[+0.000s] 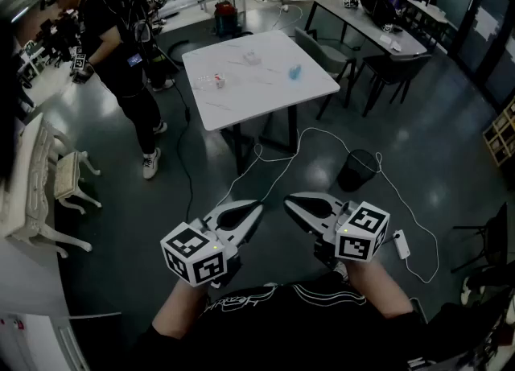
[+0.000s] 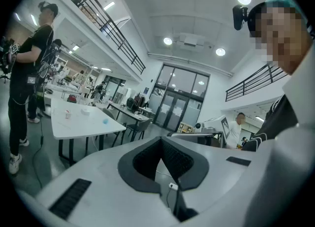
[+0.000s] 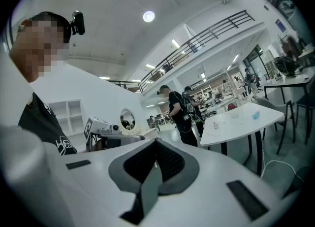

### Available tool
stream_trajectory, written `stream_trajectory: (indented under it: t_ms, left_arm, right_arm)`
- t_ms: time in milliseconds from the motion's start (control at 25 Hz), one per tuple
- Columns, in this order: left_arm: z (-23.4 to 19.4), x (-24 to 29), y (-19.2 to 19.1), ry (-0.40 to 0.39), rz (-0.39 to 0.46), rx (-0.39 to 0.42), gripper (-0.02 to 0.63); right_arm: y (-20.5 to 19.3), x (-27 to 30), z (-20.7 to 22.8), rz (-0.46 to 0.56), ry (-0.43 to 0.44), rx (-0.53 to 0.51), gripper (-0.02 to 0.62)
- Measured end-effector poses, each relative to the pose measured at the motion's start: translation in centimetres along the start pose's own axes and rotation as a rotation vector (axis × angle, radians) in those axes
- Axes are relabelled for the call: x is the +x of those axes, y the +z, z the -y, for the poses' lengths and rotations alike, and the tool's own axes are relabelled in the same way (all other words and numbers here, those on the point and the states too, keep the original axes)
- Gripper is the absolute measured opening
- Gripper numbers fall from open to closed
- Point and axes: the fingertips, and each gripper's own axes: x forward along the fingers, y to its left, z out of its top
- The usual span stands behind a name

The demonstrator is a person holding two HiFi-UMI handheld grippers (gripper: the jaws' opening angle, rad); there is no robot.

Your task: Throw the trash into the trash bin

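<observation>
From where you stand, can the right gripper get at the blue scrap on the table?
Probably not. The right gripper is shut and held back, and the blue scrap lies on the table well ahead. Only open floor and a cable lie between; step closer.

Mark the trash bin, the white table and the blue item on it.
trash bin (image 1: 356, 175): head view, mesh side wall.
white table (image 1: 257, 97): head view, bare top near front edge.
blue item (image 1: 295, 72): head view, its middle.

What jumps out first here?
Right in front, the left gripper and right gripper poke out side by side, both shut and empty. Beyond them stands a white table with little bits on top, and a black trash bin sits on the floor to its right.
</observation>
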Motion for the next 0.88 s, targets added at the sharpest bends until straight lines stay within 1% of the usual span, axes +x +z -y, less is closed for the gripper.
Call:
stream_trajectory:
  t_ms: [280, 480, 600, 680, 760, 880]
  left_arm:
    - [-0.7, 0.0, 0.5, -0.002, -0.007, 0.007, 0.005]
    - [-0.6, -0.3, 0.9, -0.002, -0.015, 0.018, 0.005]
    - [-0.4, -0.5, 1.3, 0.007, -0.016, 0.015, 0.005]
    - [-0.3, -0.5, 1.6, 0.016, -0.022, 0.022, 0.005]
    - [-0.2, -0.4, 1.8, 0.010, -0.015, 0.029, 0.005]
    - [-0.6, 0.3, 1.8, 0.000, 0.001, 0.000, 0.005]
  right_arm:
    - [0.6, 0.8, 0.2, 0.005, 0.005, -0.009, 0.034]
    - [0.8, 0.9, 0.1, -0.012, 0.004, -0.009, 0.034]
    - [1.2, 0.8, -0.4, -0.010, 0.025, 0.012, 0.034]
    - [1.6, 0.9, -0.9, -0.011, 0.036, 0.008, 0.034]
    - [1.8, 0.7, -0.7, -0.012, 0.021, -0.009, 0.034]
    - [1.5, 0.4, 0.3, -0.023, -0.002, -0.031, 0.034]
